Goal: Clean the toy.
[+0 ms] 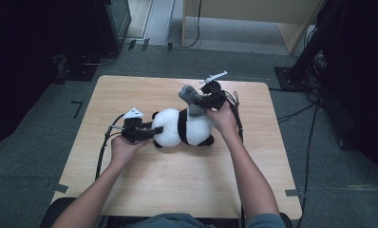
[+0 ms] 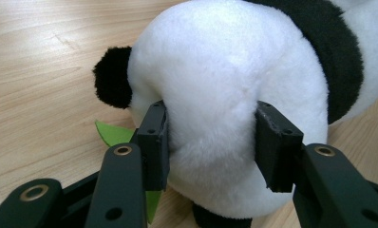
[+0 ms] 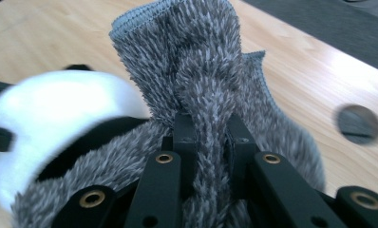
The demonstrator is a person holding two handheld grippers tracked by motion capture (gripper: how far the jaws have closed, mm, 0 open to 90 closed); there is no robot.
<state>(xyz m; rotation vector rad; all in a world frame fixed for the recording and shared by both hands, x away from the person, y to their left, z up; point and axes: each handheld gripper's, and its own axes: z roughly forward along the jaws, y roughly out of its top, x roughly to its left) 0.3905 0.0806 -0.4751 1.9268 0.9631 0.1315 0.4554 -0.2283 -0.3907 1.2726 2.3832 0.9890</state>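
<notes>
The panda (image 1: 182,127) lies on the table (image 1: 177,180); the left hand-held gripper (image 2: 211,142) squeezes its white rump, the plush denting softly; the right hand-held gripper (image 3: 211,142) pinches a fold of grey cloth (image 3: 196,61) at the panda's back; both look light, limp and compressible, best gripped by bunched folds.
</notes>
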